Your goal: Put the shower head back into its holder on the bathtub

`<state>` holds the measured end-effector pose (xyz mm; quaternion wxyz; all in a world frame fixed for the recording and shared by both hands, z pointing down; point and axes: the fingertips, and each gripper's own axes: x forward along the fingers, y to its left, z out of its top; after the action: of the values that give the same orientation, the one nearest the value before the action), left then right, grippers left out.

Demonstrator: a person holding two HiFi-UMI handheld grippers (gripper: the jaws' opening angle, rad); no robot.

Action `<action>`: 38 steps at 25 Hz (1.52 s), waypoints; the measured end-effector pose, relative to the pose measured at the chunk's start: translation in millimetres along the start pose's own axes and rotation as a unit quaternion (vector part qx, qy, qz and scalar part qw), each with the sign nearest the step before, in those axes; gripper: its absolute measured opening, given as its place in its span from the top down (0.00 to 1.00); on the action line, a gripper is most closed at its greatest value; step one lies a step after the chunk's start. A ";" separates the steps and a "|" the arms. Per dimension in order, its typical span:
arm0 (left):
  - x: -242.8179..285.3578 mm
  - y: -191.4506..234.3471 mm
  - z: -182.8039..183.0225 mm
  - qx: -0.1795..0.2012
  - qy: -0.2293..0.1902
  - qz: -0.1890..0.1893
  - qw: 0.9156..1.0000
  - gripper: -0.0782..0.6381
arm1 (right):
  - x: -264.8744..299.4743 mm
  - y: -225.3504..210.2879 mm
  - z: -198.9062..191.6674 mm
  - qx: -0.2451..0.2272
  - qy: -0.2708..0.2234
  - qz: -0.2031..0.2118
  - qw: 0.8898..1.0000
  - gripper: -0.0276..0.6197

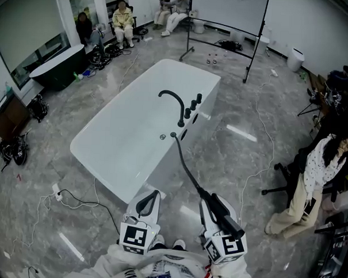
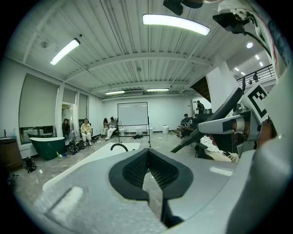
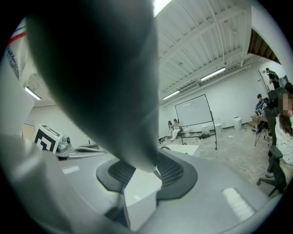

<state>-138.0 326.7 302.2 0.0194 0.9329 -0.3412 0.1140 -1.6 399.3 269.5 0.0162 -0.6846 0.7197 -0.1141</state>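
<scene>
Far left: a dark tub (image 1: 55, 67) stands by the wall, with seated people (image 1: 123, 21) beside it.
Bathtub: the white bathtub (image 1: 104, 161) sits mid-floor, with a black tap (image 1: 174, 101) and knobs (image 1: 193, 103) along its right rim. From here I cannot tell which fitting is the holder.
Left claw: the left claw (image 1: 149, 202) hovers just off the bathtub's near end, its two sides together and nothing between them.
Hose: a black hose (image 1: 187, 165) runs from the rim beside the tap to the shower head.
Right claw: the right claw (image 1: 212, 207) is clamped on the black shower head (image 1: 231, 223), outside the bathtub, over the grey floor (image 1: 242, 150) and well apart from the tap.
Far right: a person (image 1: 319, 171) sits on a chair.
</scene>
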 end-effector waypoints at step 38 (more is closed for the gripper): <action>109.3 96.1 23.0 -0.010 -0.006 0.027 1.000 0.90 | 114.1 -7.8 83.8 -0.010 -0.051 0.057 0.997 0.74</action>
<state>-113.9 181.3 300.5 0.0239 0.9238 -0.3671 0.1057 14.0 274.2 204.5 0.0520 -0.6474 0.7571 -0.0706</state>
